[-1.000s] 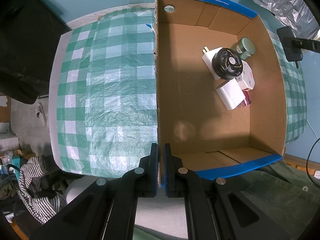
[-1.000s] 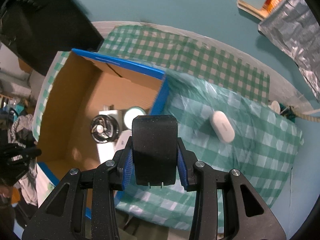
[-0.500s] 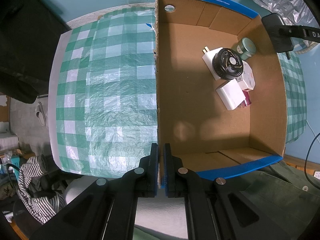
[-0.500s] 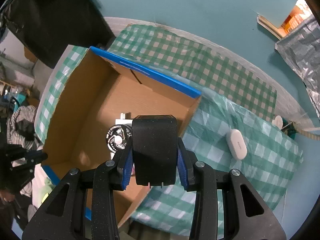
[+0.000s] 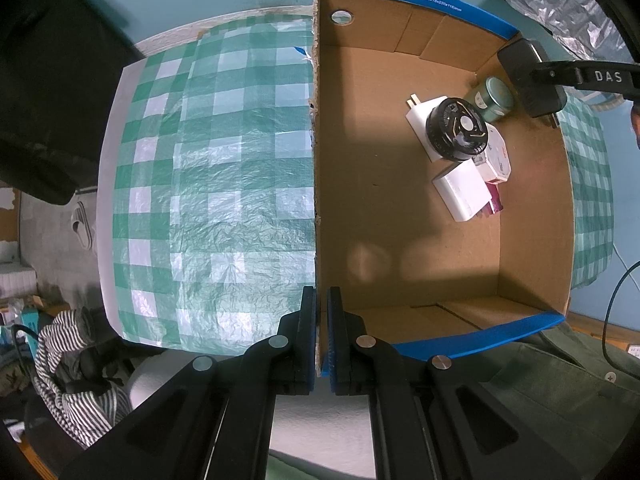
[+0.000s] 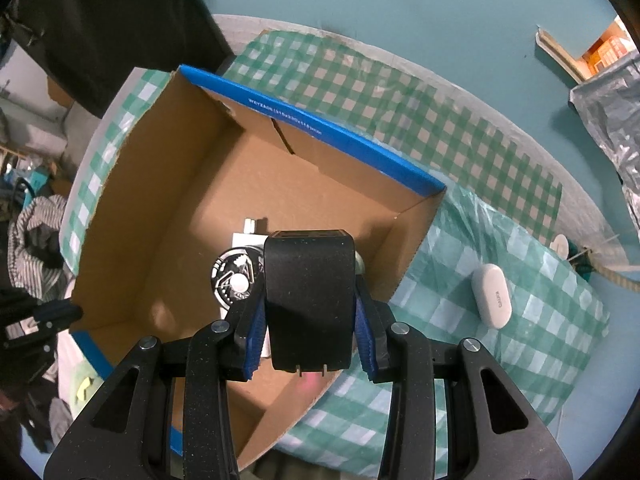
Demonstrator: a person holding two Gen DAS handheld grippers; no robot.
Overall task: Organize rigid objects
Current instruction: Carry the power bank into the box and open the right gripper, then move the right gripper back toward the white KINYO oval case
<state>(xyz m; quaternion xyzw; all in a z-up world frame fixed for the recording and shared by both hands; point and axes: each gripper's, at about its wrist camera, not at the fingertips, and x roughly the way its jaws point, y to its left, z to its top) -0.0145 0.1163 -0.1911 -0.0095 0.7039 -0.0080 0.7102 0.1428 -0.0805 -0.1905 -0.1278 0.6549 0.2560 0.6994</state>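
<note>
Left wrist view looks down into an open cardboard box (image 5: 400,208) with blue-taped rims, standing on a table covered by a green checked cloth (image 5: 224,184). The left gripper (image 5: 322,344) has its fingers pressed together on the box's side wall close to the near corner, one finger inside and one outside; the likely reason is to keep the light box from sliding while things are dropped in.

Toward the far right corner of the box floor the sorted things sit bunched together: a black round dial-like object (image 5: 456,128) lies on top of a white plug adapter (image 5: 422,120), a green tin (image 5: 494,98) stands just beside them against the right wall, and a white block charger (image 5: 464,194) lies nearer, touching a pink-and-white small box (image 5: 498,156). Keeping them packed in one corner leaves most of the floor free.

In the right wrist view the right gripper (image 6: 310,320) pinches a black power adapter (image 6: 310,296) by its two flat sides, prongs pointing back toward the camera. It hangs above the box's right wall, over the pile, so the step in hand looks like lowering and letting go beside the others. A white oval case (image 6: 492,296) lies on the cloth outside the box, well apart from it, probably next to be fetched
</note>
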